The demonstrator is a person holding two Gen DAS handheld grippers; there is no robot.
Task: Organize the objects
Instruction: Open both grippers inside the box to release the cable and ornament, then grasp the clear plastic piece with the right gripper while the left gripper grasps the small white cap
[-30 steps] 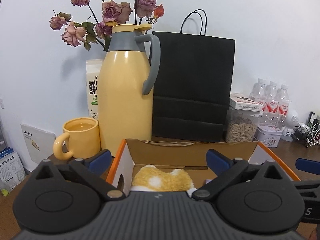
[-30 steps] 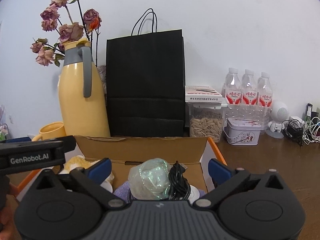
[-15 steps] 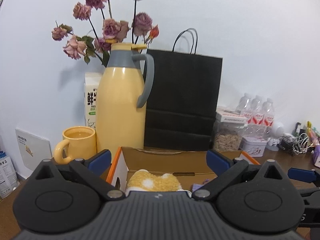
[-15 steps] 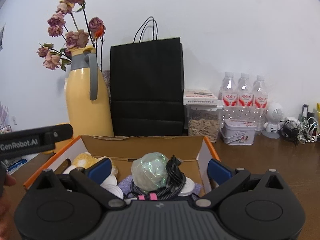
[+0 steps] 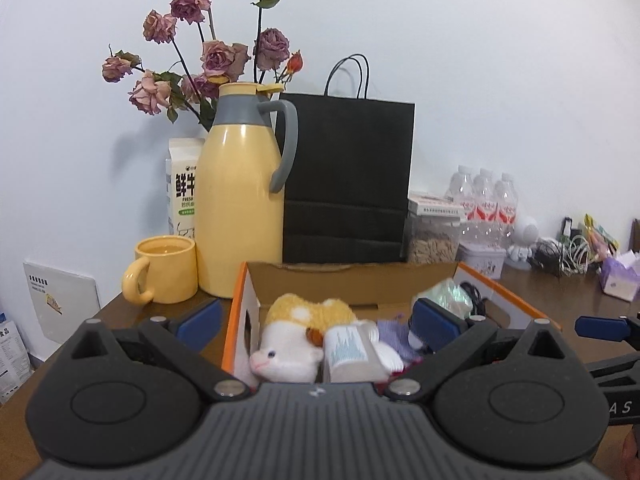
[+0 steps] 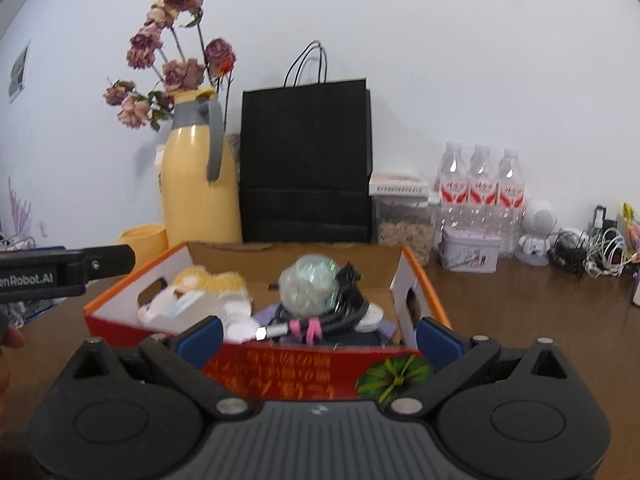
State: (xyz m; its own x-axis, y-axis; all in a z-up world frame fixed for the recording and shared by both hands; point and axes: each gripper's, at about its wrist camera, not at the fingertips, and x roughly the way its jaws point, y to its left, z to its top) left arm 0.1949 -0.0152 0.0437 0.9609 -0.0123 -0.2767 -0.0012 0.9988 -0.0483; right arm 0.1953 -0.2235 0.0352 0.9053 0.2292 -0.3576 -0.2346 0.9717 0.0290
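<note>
On the bench (image 5: 560,292), in front of the yellow flask (image 5: 240,208) and black paper bag (image 5: 348,176), stands the open cardboard box (image 6: 416,280) holding the things to be sorted. Going left to right inside it: a plush toy (image 5: 296,336) at the left end — soft, light, it will squash under the pads, so pinch the thick body rather than an ear; touching it, a pale rolled cloth (image 5: 352,352), limp and light, best taken across its middle; then a shiny wrapped ball (image 6: 308,284) — probably slippery and crinkly, needing a grip across its widest part; and beside it a coiled black cable (image 6: 344,304), floppy but bound by pink ties, the bundle being the place to hold. The left hand-held gripper (image 5: 316,316) and right hand-held gripper (image 6: 320,328) both stand with jaws apart, holding nothing. Against a second ago, both cameras sit higher and farther back: more of the box contents show, and the box's red front wall has come into the right view.
</note>
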